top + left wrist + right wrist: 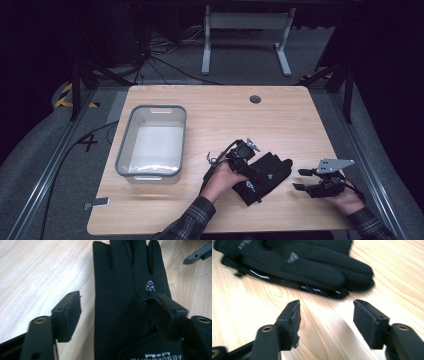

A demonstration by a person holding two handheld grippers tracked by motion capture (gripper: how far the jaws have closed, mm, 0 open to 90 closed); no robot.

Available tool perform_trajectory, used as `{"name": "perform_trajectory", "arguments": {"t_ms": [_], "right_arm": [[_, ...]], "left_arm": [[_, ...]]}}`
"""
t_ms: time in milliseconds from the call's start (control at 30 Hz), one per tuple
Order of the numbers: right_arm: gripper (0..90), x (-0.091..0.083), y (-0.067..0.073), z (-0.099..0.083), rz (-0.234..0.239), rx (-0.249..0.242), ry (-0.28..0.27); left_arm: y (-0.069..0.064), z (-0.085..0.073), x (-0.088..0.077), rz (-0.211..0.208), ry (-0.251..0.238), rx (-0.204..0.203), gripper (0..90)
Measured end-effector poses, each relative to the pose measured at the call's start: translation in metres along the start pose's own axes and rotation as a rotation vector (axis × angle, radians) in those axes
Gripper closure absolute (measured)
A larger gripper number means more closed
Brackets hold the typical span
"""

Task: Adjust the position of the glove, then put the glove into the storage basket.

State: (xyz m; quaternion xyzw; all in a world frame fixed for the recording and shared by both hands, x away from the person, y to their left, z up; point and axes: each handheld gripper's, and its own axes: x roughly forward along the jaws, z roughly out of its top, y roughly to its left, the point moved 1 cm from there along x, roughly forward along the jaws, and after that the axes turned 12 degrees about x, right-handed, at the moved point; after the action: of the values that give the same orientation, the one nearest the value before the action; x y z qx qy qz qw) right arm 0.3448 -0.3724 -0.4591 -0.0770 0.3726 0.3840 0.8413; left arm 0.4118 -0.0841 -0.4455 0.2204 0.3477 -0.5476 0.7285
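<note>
**Black gloves flat near the table's near edge, both tongs apart**

Lying on the light wooden table (280, 115), right of centre and close to the near edge: a pair of black fabric gloves (265, 177) with small white logos, stacked one on the other, fingers pointing toward the right edge. Seen in the right gripper view as two layers, fingertips roughly lined up (312, 267).

Left gripper (250, 167) over the cuff end of the gloves, jaws apart, straddling the upper glove (125, 290): one pad clear over bare wood beside the glove, the other over the fabric near the white emblem; cannot tell whether that pad touches. No squeeze on the cloth.

Right gripper (304, 179) near the right edge of the table, just beside the glove fingertips but apart from them. Jaws spread wide, bare wood between the worn pads (325, 325), nothing held.

Toward the left edge, well apart from the gloves: a grey rectangular plastic bin (122, 150), white inside. Near the far edge, a small round grommet hole (255, 99).
</note>
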Motion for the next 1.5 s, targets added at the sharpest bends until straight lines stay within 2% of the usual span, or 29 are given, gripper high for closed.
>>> {"name": "perform_trajectory", "arguments": {"t_ms": [233,300,433,567,700,900,1067,1267,1333,1500], "right_arm": [[27.9,-0.001,-0.011,-0.008,-0.049,0.008,-0.009],[26.3,0.0,-0.013,-0.008,-0.055,0.008,-0.01],[25.1,0.002,-0.016,-0.01,-0.068,0.009,-0.005],[22.7,0.003,-0.017,-0.011,-0.075,0.006,-0.015],[19.7,0.003,-0.018,-0.012,-0.087,0.007,-0.026],[18.1,0.004,-0.019,-0.012,-0.083,0.019,-0.028],[16.5,0.004,-0.02,-0.012,-0.072,0.025,-0.019],[16.3,0.005,-0.02,-0.012,-0.073,0.028,-0.02],[16.2,0.005,-0.02,-0.012,-0.075,0.029,-0.02],[16.0,0.005,-0.02,-0.012,-0.074,0.03,-0.019]], "left_arm": [[-0.005,-0.001,0.014,-0.021,0.037,0.021,21.8],[-0.005,-0.002,0.016,-0.02,0.045,0.033,21.3],[-0.005,-0.003,0.018,-0.018,0.052,0.033,20.9],[-0.007,-0.003,0.019,-0.003,0.063,0.061,21.1],[-0.01,-0.002,0.018,-0.018,0.061,0.074,27.9],[-0.011,-0.001,0.017,-0.019,0.071,0.09,36.4],[-0.011,-0.001,0.017,-0.059,0.062,0.096,54.4],[-0.012,0.0,0.015,-0.08,0.067,0.087,63.2],[-0.013,0.001,0.014,-0.078,0.067,0.098,69.7],[-0.012,0.002,0.012,-0.082,0.071,0.081,72.3]]}}
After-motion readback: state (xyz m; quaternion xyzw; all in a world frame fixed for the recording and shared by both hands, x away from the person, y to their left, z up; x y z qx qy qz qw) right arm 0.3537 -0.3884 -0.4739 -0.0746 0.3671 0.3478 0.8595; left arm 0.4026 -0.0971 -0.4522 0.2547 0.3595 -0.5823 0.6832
